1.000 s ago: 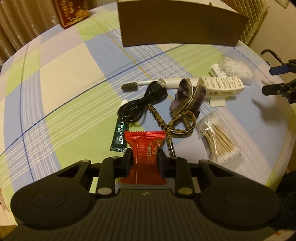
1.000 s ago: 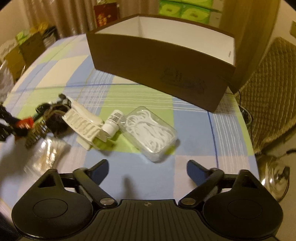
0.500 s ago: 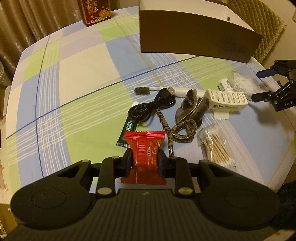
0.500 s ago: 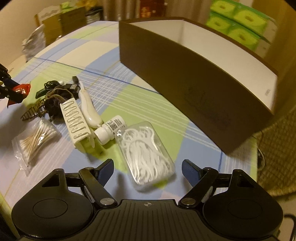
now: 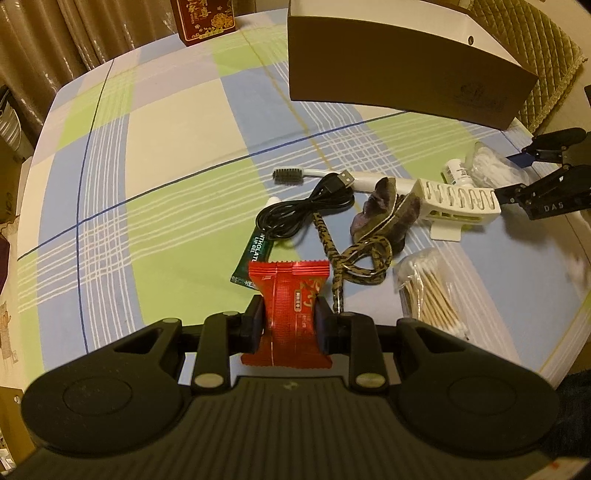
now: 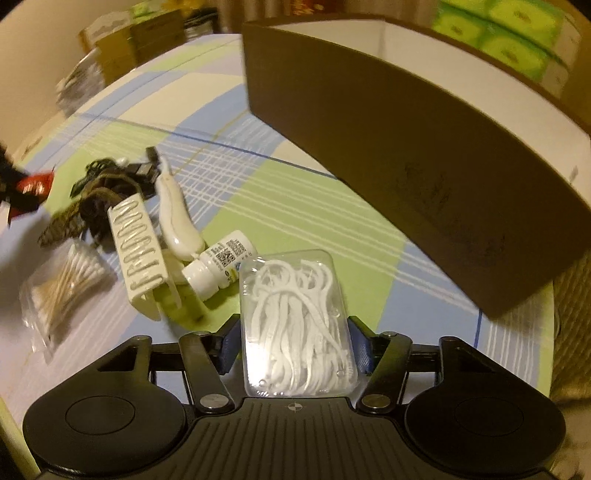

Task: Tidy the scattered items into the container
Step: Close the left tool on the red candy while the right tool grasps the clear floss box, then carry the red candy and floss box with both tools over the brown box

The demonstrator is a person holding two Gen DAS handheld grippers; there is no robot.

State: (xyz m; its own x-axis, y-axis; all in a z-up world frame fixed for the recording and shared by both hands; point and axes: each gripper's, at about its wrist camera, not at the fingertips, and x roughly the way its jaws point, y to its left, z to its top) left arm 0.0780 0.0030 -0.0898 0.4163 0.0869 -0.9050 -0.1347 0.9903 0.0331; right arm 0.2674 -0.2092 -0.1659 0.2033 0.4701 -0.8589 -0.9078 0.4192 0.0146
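Note:
My left gripper is shut on a red snack packet and holds it above the table. My right gripper has its fingers around a clear case of white floss picks, which lies on the cloth. The brown cardboard box stands at the far side, open at the top; it also shows in the right wrist view. Scattered items lie between: a black USB cable, a toothbrush, a white hair clip, a leopard-print band, cotton swabs, a small white bottle.
A green lip gel tube lies under the cable. A red tin stands at the table's far edge. A quilted chair is behind the box. The table's rim runs close on the right.
My right gripper moved forward over the floss pick case and closed around it. My left gripper rose and drew back slightly with the red packet.

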